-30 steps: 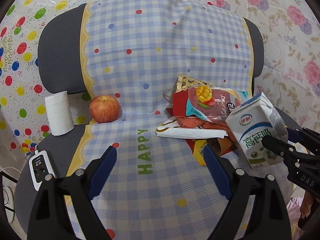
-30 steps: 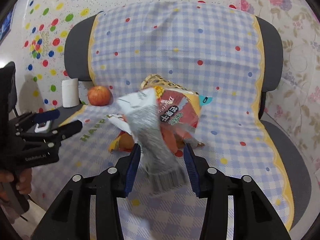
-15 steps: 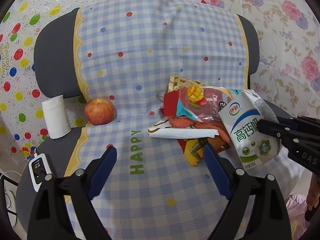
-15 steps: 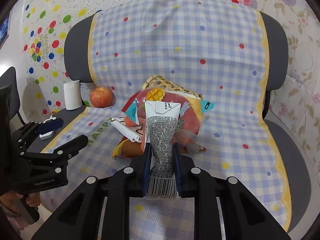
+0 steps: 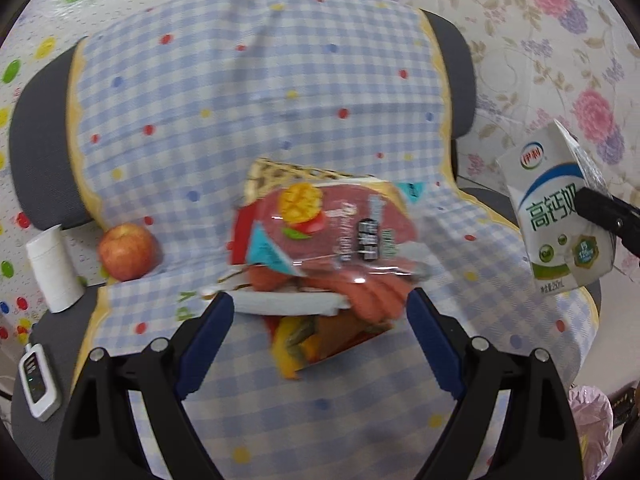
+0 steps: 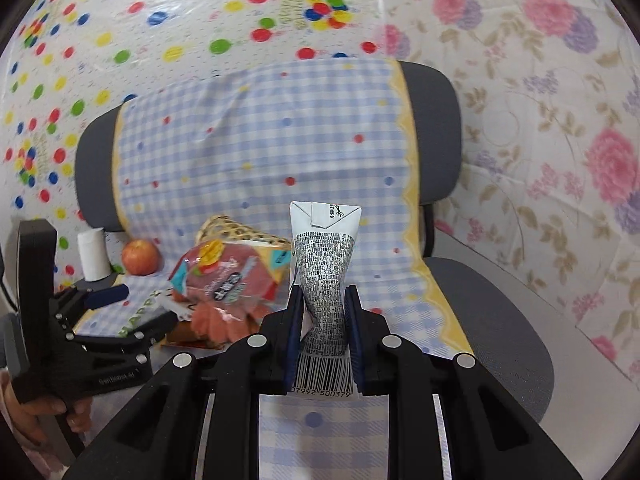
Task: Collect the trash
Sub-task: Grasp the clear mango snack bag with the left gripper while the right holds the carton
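The right claw (image 6: 322, 320) pinches the milk carton (image 6: 323, 276) at its crumpled middle, lifted off the chair (image 6: 492, 312) at the right. The left claw (image 5: 320, 320) gapes wide just near of the heap of snack wrappers (image 5: 320, 240). The squashed carton could slip or dribble; the slick wrappers may slide apart, or knock the apple (image 5: 127, 252) at far left.

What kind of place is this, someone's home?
Probably a home-style room: a grey office chair draped with a checked party cloth, floral wallpaper, and an apple beside snack wrappers.
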Motion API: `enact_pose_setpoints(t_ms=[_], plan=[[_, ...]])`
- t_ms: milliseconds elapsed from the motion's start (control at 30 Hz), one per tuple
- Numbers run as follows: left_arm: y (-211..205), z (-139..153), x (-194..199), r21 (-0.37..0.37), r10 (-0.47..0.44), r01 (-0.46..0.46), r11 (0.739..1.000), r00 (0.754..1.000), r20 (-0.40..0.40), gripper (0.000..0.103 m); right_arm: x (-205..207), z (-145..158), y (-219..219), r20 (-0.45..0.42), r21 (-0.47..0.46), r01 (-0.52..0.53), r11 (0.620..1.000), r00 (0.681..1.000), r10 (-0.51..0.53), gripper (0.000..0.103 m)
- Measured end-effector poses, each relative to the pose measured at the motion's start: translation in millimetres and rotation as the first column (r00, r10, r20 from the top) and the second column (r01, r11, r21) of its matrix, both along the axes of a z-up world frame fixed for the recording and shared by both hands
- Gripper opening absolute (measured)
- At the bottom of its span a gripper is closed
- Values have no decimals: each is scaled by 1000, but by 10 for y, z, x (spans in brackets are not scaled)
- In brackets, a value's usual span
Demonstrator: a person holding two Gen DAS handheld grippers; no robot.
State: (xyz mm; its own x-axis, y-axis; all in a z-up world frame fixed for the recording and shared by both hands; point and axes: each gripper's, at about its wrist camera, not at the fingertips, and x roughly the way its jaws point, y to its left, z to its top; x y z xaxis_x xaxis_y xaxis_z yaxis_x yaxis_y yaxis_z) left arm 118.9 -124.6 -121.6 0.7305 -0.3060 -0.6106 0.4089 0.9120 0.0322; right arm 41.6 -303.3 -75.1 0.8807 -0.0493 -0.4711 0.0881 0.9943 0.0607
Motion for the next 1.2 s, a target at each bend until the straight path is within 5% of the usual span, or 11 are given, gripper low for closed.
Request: enact_pose_setpoints(t_ms=[267, 567, 733, 900, 1200], plan=[[-569, -151, 212, 24, 18, -18, 1000, 1000, -17, 85, 44, -46, -166, 13, -7, 50, 999, 999, -50, 22], [-950, -311, 409, 156, 138, -136, 978, 990, -1, 85, 40, -104, -372, 9, 15, 79, 997, 997, -79, 22], [-871, -289, 410, 166, 132, -127, 978, 991, -17, 58, -2, -128, -346, 0, 16, 78, 997, 997, -78, 22], [-539, -147, 249, 89, 106, -101, 991, 993, -58, 7, -98, -100, -211, -2, -5, 55, 998, 998, -55, 22], [469, 584, -286, -135, 16, -9, 991, 999, 46, 0, -180, -50, 188, -10, -11, -15, 1000, 1000, 15, 22]])
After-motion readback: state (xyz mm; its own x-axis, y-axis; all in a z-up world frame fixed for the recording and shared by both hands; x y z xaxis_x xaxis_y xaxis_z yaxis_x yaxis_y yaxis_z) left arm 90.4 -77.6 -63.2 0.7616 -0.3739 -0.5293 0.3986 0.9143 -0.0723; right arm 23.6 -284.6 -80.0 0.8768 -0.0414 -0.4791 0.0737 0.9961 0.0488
